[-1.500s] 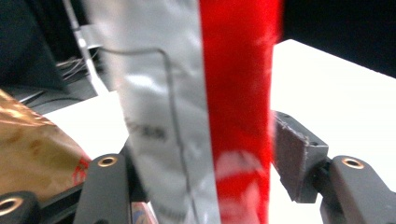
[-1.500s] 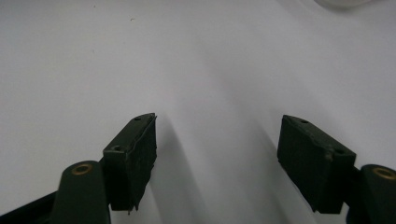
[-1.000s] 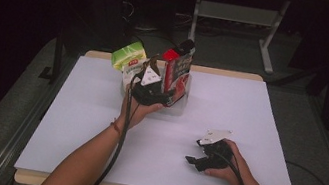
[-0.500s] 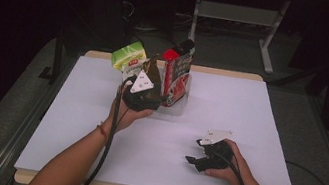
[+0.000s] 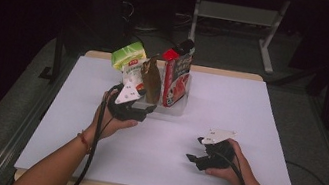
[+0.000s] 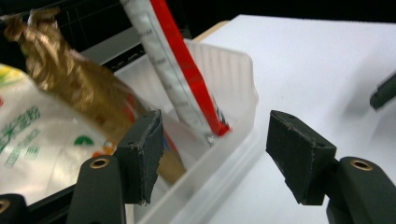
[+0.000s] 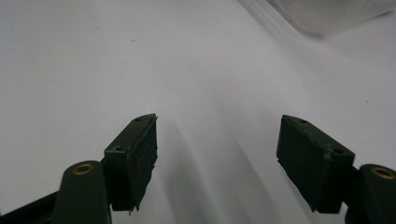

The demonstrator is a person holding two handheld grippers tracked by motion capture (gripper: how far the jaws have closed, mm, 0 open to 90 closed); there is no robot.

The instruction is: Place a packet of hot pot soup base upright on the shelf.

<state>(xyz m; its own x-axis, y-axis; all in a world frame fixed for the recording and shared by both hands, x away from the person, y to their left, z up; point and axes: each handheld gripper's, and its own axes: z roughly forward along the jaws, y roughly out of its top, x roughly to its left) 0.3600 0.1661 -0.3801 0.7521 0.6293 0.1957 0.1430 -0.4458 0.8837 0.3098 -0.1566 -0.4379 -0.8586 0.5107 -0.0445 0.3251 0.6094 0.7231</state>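
since the earlier frame the left claw (image 5: 145,112) has drawn back from the packets toward the near-left side of the counter (image 5: 259,118), and its jaws have just been opening, with nothing pinched between them. in the left gripper view the two black pads stand wide apart, one in front of the near wall of the clear plastic bin (image 6: 233,79) and the other over bare counter, so the bin's corner sits in the gap without being pressed. the bin (image 5: 178,106) stands at the far middle of the counter and holds the packets upright: a red and white pouch (image 5: 176,77) at its right, leaning a little, a crumpled gold-brown bag (image 5: 151,79) beside it, a white packet with green print (image 5: 132,73) to the left of that, and a light green packet (image 5: 127,54) at the far left edge. in the left gripper view the red and white pouch (image 6: 177,70) slants down into the bin and the gold-brown bag (image 6: 70,88) leans next to it. the right claw (image 5: 194,157) rests low on the counter at the near right, well apart from the bin, its jaws wide and empty in the right gripper view, pointing across plain white surface.
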